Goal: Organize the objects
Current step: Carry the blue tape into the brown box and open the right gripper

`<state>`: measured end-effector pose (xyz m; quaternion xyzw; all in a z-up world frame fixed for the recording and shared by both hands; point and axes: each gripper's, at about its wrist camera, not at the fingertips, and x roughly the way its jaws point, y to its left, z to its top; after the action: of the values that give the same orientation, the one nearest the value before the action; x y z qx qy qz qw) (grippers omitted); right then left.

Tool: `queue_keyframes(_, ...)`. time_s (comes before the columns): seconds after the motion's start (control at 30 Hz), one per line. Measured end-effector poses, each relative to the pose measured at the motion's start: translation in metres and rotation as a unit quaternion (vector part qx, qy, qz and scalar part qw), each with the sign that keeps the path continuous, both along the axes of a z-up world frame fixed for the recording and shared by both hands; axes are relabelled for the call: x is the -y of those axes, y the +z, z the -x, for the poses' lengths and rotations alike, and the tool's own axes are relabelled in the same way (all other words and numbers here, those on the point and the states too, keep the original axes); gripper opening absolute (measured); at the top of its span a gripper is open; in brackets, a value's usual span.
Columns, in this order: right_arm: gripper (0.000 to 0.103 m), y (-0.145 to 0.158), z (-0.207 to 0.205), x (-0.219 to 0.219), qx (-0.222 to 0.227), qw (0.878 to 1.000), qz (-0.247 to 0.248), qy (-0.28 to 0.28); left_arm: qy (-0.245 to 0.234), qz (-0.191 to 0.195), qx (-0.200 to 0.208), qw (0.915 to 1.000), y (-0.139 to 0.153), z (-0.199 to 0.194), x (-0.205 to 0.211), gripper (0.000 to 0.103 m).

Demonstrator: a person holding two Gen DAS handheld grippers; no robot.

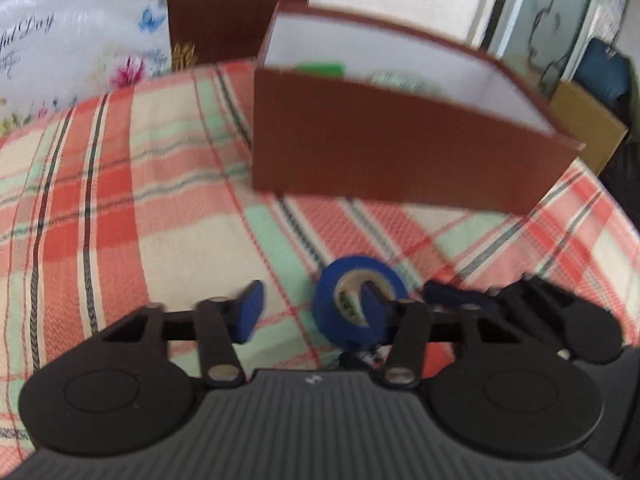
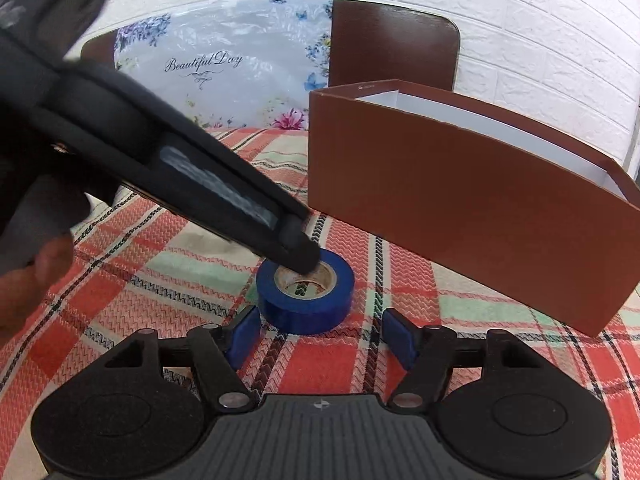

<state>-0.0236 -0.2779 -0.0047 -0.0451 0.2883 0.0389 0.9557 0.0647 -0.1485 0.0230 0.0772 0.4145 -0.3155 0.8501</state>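
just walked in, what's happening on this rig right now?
A person is tidying items into a brown box on a plaid tablecloth. The left gripper is open, with one finger poked into the core of a blue tape roll. The right gripper is open just in front of the roll, not touching it. The roll lies on the cloth, outside the box.

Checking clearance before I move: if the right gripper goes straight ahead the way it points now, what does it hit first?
The blue tape roll, lying just ahead of the open right gripper between its fingers. The left gripper's finger already reaches into the roll's core.
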Motion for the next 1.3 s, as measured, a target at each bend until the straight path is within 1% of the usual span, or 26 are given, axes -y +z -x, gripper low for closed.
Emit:
queue_keyframes(0.03, 0.066, 0.000, -0.002, 0.000, 0.000, 1.000, -0.002, 0.001, 0.003, 0.006, -0.010, 0.9999, -0.004, -0.002, -0.002, 0.043)
queue_keyframes(0.07, 0.065, -0.001, -0.005, 0.000, -0.002, 1.000, -0.006, 0.002, 0.006, 0.010, -0.011, 0.9999, -0.005, -0.002, -0.003, 0.038)
queue_keyframes(0.1, 0.067, -0.002, -0.008, 0.001, -0.006, 1.000, -0.011, 0.004, 0.002, 0.009, -0.011, 0.9999, -0.005, -0.002, -0.002, 0.030)
queue_keyframes(0.17, 0.061, -0.001, -0.013, 0.001, -0.008, 1.000, -0.019, 0.012, -0.006, 0.007, -0.016, 0.9998, -0.002, -0.003, 0.002, 0.021)
queue_keyframes(0.2, 0.054, 0.000, -0.015, 0.001, -0.008, 0.999, -0.023, 0.022, -0.005, 0.001, -0.013, 0.9999, 0.001, -0.002, 0.005, 0.020)
queue_keyframes(0.23, 0.053, 0.001, -0.016, -0.001, -0.004, 0.999, -0.023, 0.023, -0.005, -0.001, -0.010, 0.9999, 0.006, -0.001, 0.007, 0.020)
queue_keyframes(0.3, 0.053, 0.004, -0.013, 0.000, 0.014, 1.000, -0.022, 0.016, -0.015, 0.016, 0.003, 0.9997, 0.026, 0.000, 0.012, 0.020)
queue_keyframes(0.33, 0.053, 0.009, -0.009, 0.003, 0.034, 0.999, -0.024, 0.010, -0.024, 0.029, 0.014, 0.9992, 0.040, 0.001, 0.015, 0.020)
queue_keyframes(0.4, 0.054, 0.023, 0.000, 0.009, 0.083, 0.996, -0.012, -0.007, -0.045, 0.054, 0.038, 0.9968, 0.066, 0.001, 0.027, 0.020)
queue_keyframes(0.47, 0.054, 0.041, 0.004, 0.019, 0.134, 0.990, 0.002, -0.031, -0.069, 0.072, 0.067, 0.9928, 0.090, 0.000, 0.048, 0.020)
queue_keyframes(0.57, 0.054, 0.066, -0.002, 0.048, 0.182, 0.981, -0.001, -0.074, -0.099, 0.079, 0.101, 0.9867, 0.108, -0.004, 0.090, 0.020)
queue_keyframes(0.63, 0.054, 0.076, -0.013, 0.072, 0.190, 0.977, -0.010, -0.099, -0.113, 0.080, 0.104, 0.9849, 0.109, -0.010, 0.119, 0.020)
queue_keyframes(0.7, 0.054, 0.081, -0.025, 0.094, 0.185, 0.975, -0.019, -0.125, -0.119, 0.081, 0.100, 0.9845, 0.106, -0.017, 0.143, 0.020)
queue_keyframes(0.77, 0.054, 0.081, -0.037, 0.113, 0.175, 0.974, -0.026, -0.143, -0.124, 0.082, 0.096, 0.9843, 0.099, -0.024, 0.163, 0.020)
queue_keyframes(0.87, 0.054, 0.077, -0.052, 0.136, 0.160, 0.973, -0.033, -0.161, -0.116, 0.075, 0.089, 0.9864, 0.091, -0.029, 0.181, 0.021)
queue_keyframes(0.93, 0.055, 0.071, -0.060, 0.147, 0.149, 0.975, -0.030, -0.165, -0.104, 0.064, 0.089, 0.9886, 0.086, -0.032, 0.184, 0.022)
queue_keyframes(0.97, 0.055, 0.067, -0.066, 0.150, 0.143, 0.975, -0.027, -0.166, -0.092, 0.049, 0.094, 0.9901, 0.083, -0.034, 0.186, 0.023)
queue_keyframes(1.03, 0.062, 0.059, -0.078, 0.151, 0.134, 0.975, -0.017, -0.175, -0.077, 0.026, 0.099, 0.9918, 0.080, -0.035, 0.184, 0.028)
queue_keyframes(1.1, 0.062, 0.057, -0.072, 0.155, 0.137, 0.974, -0.028, -0.179, -0.068, 0.016, 0.108, 0.9917, 0.083, -0.034, 0.175, 0.036)
queue_keyframes(1.17, 0.063, 0.057, -0.064, 0.153, 0.142, 0.973, -0.032, -0.177, -0.057, -0.002, 0.130, 0.9899, 0.088, -0.027, 0.165, 0.044)
queue_keyframes(1.23, 0.067, 0.060, -0.054, 0.148, 0.149, 0.972, -0.035, -0.177, -0.051, -0.012, 0.149, 0.9875, 0.093, -0.019, 0.153, 0.046)
queue_keyframes(1.3, 0.069, 0.063, -0.045, 0.142, 0.157, 0.971, -0.036, -0.176, -0.044, -0.018, 0.153, 0.9871, 0.097, -0.013, 0.141, 0.049)
